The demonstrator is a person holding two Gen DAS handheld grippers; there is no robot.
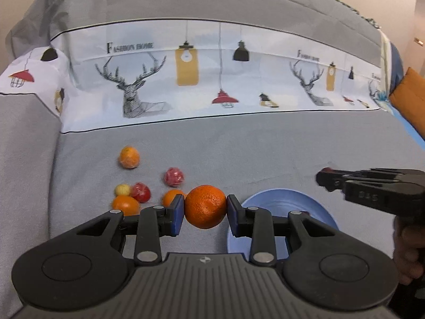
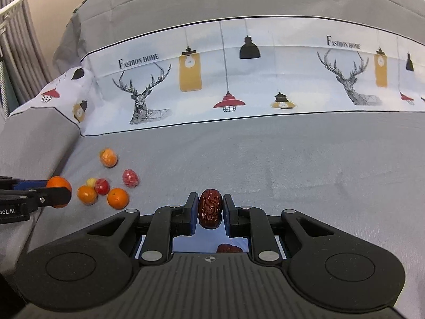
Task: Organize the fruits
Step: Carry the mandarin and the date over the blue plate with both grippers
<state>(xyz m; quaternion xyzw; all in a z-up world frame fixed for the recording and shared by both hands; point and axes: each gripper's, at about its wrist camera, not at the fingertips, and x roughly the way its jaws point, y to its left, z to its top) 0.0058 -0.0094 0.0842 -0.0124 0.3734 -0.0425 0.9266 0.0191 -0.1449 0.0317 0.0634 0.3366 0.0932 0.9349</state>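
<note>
My left gripper (image 1: pixel 205 210) is shut on a large orange (image 1: pixel 205 206) and holds it above the grey sofa seat, just left of a blue plate (image 1: pixel 279 199). My right gripper (image 2: pixel 209 210) is shut on a wrinkled red date (image 2: pixel 210 208) over the blue plate (image 2: pixel 183 244), where another date (image 2: pixel 229 248) lies. Several loose fruits lie on the seat at the left: small oranges (image 1: pixel 129 157) (image 1: pixel 125 204), red fruits (image 1: pixel 174 177) (image 1: pixel 140 192) and a yellow one (image 1: pixel 122 190). The right gripper also shows at the right of the left wrist view (image 1: pixel 326 179).
The sofa's back cushion (image 1: pixel 212 79) with a deer and lamp print stands behind the seat. The grey armrest (image 1: pixel 24 146) rises at the left. An orange cushion (image 1: pixel 410 93) sits at the far right. The left gripper with its orange shows in the right wrist view (image 2: pixel 57 190).
</note>
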